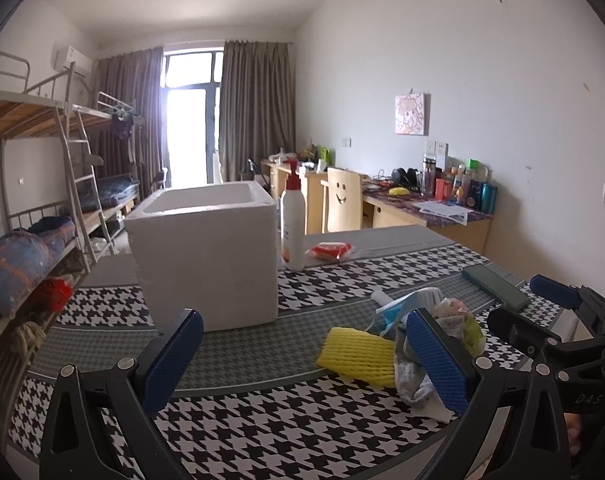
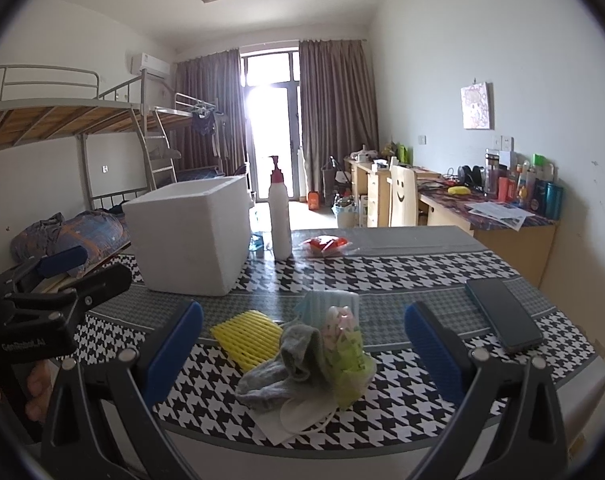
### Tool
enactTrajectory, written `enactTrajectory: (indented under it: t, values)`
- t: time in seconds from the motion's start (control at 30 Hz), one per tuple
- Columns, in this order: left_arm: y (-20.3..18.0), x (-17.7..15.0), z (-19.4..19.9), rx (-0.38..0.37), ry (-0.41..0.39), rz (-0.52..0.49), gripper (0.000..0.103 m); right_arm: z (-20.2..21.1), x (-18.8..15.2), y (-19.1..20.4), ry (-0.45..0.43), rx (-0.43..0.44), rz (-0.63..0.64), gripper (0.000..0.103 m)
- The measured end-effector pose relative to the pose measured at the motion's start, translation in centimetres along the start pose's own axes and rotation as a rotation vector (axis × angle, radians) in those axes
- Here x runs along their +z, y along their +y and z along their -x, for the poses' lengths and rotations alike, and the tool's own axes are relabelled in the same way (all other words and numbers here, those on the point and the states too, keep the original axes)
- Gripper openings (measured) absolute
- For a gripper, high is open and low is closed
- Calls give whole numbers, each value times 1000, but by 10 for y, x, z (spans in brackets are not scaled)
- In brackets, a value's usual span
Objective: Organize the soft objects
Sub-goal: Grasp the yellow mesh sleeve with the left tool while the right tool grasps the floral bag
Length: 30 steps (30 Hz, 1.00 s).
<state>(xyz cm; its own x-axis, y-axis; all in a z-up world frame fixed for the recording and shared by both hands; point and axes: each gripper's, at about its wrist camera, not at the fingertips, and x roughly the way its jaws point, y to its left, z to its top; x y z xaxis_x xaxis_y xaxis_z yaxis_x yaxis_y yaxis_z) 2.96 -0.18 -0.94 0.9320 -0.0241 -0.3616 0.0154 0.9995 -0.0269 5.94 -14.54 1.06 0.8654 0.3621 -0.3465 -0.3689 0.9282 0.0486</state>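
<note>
A pile of soft things lies near the table's front edge: a yellow foam net sleeve (image 1: 358,354) (image 2: 248,336), a grey sock (image 1: 412,376) (image 2: 290,364), a green snack bag (image 2: 346,356) (image 1: 462,320), a white mask (image 2: 302,416) and a blue packet (image 1: 398,308) (image 2: 322,300). A white foam box (image 1: 206,252) (image 2: 190,236) stands open-topped further back. My left gripper (image 1: 302,360) is open and empty, left of the pile. My right gripper (image 2: 302,352) is open and empty, with the pile between its fingers. Each gripper shows in the other's view.
A white pump bottle (image 1: 293,220) (image 2: 280,212) and a red packet (image 1: 330,250) (image 2: 326,245) sit behind the box. A dark phone (image 2: 502,316) (image 1: 496,286) lies at the right. The houndstooth tablecloth (image 1: 262,432) covers the table. Bunk beds stand at the left, desks at the right.
</note>
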Motion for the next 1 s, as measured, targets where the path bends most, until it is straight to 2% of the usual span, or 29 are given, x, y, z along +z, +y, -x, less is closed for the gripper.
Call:
enactTrajectory:
  t: [0.63,1.0]
  values:
    - [-4,-6,-53,-67,173,25,102,-20,-6,-17,88,-19,-27,102]
    - [-12,-6,-82,-79,266,-19,102,-28,-9,-24,120,-24,-30,102]
